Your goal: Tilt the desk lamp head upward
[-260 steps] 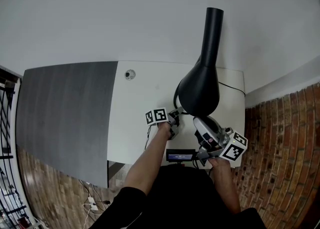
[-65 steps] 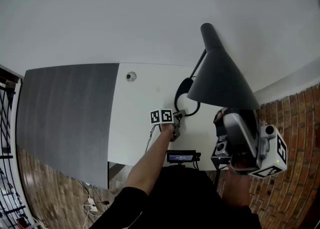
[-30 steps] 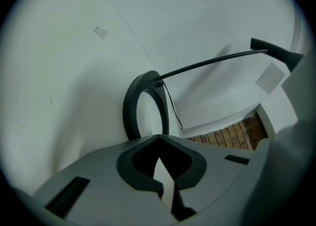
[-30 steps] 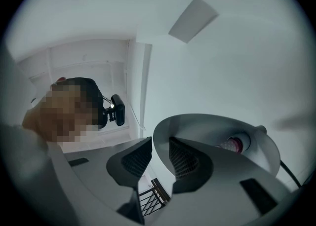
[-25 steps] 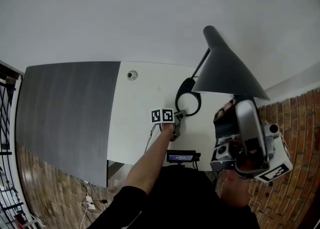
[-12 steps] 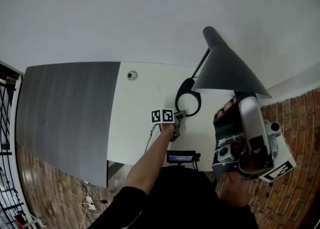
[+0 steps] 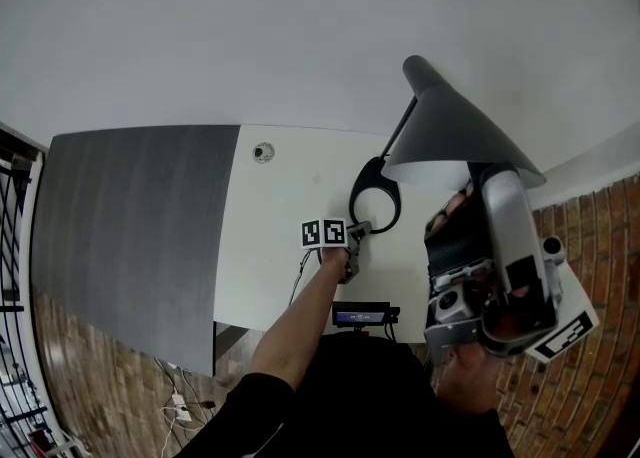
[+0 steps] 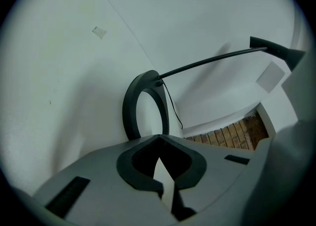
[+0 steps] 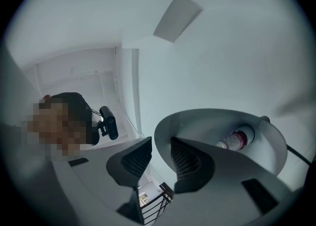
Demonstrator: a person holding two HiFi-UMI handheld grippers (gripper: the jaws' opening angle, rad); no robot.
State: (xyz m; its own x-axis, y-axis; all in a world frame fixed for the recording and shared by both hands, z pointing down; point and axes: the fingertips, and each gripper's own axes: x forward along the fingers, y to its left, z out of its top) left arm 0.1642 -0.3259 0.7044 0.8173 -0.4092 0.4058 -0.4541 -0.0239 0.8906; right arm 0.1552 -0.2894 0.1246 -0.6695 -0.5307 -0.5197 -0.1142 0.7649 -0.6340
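The lamp head (image 7: 455,136) hangs over the far right part of the table (image 7: 285,196). It is a wide cone on a thin stem (image 8: 207,63) that rises from a ring-shaped base (image 7: 356,191). The right gripper (image 7: 452,208) comes up at it from below with its jaws a little apart and astride the lower rim. In the right gripper view (image 9: 160,143) one jaw sits inside the lamp head (image 9: 217,126) and the other outside. A sliver of light shows at the outer jaw, so the rim looks straddled rather than pinched. A bulb (image 9: 234,140) sits deeper in the cone, beyond the inner jaw. The left gripper (image 7: 355,234) is low on the table with its jaws (image 8: 158,138) closed tip to tip and nothing between them. The base (image 8: 129,114) lies just ahead of those tips; whether they touch it I cannot tell. The cone looks like thin, smooth, rigid metal: light, likely slippery on the pads, and not likely to bend much. The resistance is probably in the joint at the top, so the rim farthest from that joint is the sensible place to hold. A firmer pinch there would guard against sliding off. The base looks small, so steadying it seems wise, and the inner jaw should keep away from the fragile bulb.
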